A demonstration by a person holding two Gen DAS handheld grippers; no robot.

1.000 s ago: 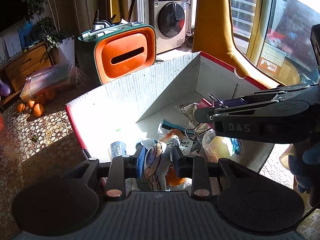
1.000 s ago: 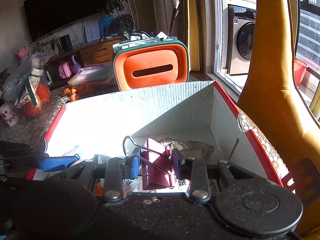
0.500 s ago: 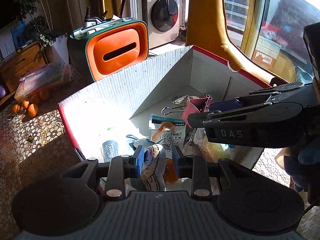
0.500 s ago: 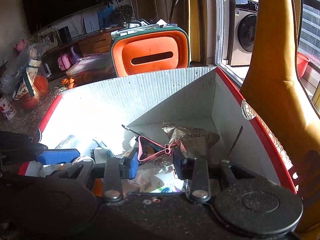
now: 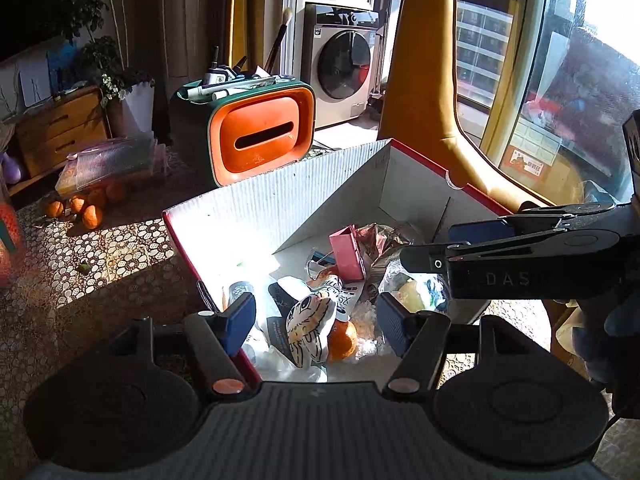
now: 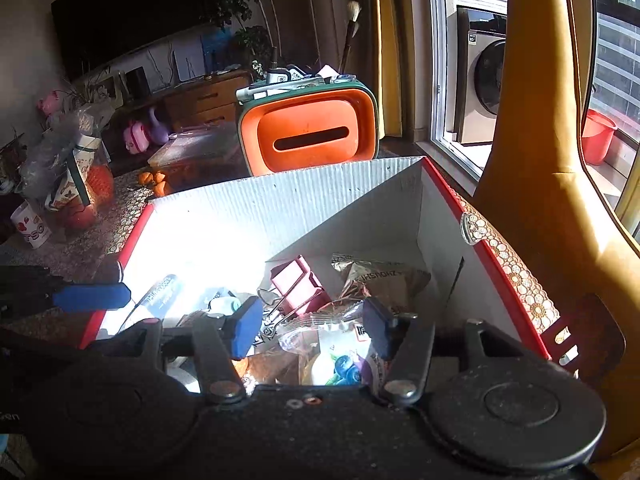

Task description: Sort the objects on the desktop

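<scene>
Both grippers hover over the red-rimmed cardboard box (image 5: 280, 216) that fills the middle of each frame. The left gripper (image 5: 316, 320) has its fingers spread apart and holds nothing; a cartoon-printed packet (image 5: 310, 326) lies loose in the box below the gap, beside an orange (image 5: 344, 340). The right gripper (image 6: 310, 326) is likewise spread and empty, above the pink binder clip (image 6: 298, 282), which rests on the heap of wrappers near the box centre. The box seems to serve as the collection bin, so both tools look free for another pick. An orange tissue holder (image 5: 260, 140) stands behind, upper centre.
</scene>
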